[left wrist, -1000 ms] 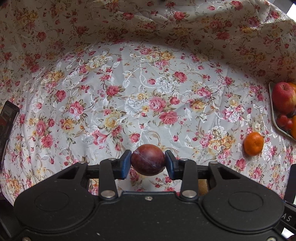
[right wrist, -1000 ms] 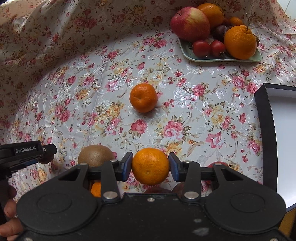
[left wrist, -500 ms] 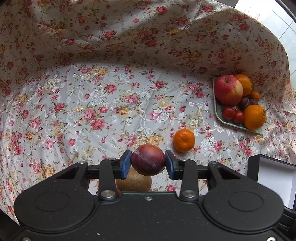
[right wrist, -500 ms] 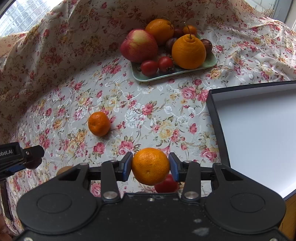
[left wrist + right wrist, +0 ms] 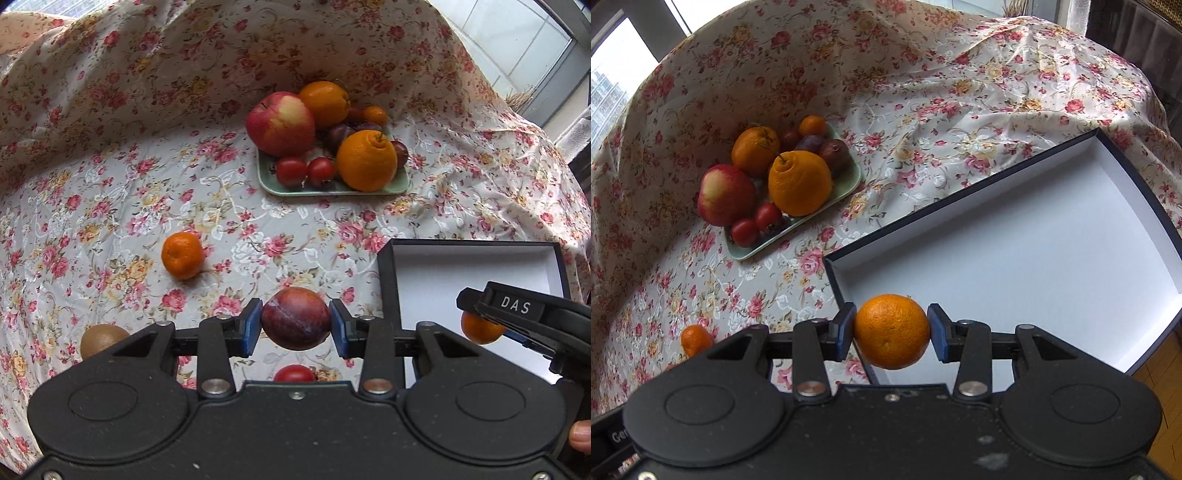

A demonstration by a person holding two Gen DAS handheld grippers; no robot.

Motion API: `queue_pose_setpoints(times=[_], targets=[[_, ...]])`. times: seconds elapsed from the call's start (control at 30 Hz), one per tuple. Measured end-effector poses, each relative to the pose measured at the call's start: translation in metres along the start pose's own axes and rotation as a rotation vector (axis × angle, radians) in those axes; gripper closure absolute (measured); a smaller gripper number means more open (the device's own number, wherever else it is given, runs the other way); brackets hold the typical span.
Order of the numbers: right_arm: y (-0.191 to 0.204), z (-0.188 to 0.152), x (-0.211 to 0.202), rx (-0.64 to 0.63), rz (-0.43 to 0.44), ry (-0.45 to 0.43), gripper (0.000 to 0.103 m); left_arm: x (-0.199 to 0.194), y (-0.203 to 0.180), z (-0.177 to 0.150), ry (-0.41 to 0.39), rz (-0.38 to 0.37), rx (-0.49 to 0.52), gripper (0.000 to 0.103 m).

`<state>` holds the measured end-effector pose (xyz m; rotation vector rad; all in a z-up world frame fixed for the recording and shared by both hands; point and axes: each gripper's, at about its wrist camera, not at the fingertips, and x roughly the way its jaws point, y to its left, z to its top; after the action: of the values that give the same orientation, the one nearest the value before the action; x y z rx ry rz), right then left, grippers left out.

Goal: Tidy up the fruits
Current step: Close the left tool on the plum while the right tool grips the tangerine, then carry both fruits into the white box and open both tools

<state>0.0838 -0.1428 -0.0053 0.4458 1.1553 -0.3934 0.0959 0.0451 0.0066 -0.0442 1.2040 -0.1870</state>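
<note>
My left gripper is shut on a dark red plum and holds it above the floral cloth, just left of the black box with a white inside. My right gripper is shut on a mandarin and holds it over the box's near left corner. It also shows in the left wrist view, where the right gripper holds the mandarin over the box. A loose mandarin, a kiwi and a small tomato lie on the cloth.
A green plate at the back holds an apple, oranges, plums and small tomatoes; it also shows in the right wrist view. The floral cloth rises in folds behind. Windows lie beyond.
Both grippers have swung right toward the box, still holding their fruit. The right gripper's mandarin now hangs over the box's corner; the plate and box have come into the left view.
</note>
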Motion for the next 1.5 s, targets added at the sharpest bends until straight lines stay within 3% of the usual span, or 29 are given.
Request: queue_pose_setpoints(times=[0.3, 0.63, 0.93, 1.33, 1.5], targets=[[-0.088, 0.017, 0.001, 0.137, -0.101, -0.033, 0.059, 0.014, -0.083, -0.007, 0.016, -0.062, 0.107, 0.056], [-0.158, 0.023, 0.007, 0.23, -0.162, -0.016, 0.059, 0.051, -0.13, -0.022, 0.083, -0.031, 0.169, 0.056], [-0.173, 0.025, 0.015, 0.238, -0.171, 0.007, 0.059, 0.066, -0.141, -0.026, 0.119, -0.022, 0.166, 0.056], [-0.176, 0.025, 0.015, 0.252, -0.187, 0.016, 0.058, 0.064, -0.15, -0.027, 0.106, -0.014, 0.198, 0.056], [-0.173, 0.026, 0.009, 0.242, -0.212, -0.033, 0.06, 0.063, -0.149, -0.027, 0.106, -0.015, 0.195, 0.056]])
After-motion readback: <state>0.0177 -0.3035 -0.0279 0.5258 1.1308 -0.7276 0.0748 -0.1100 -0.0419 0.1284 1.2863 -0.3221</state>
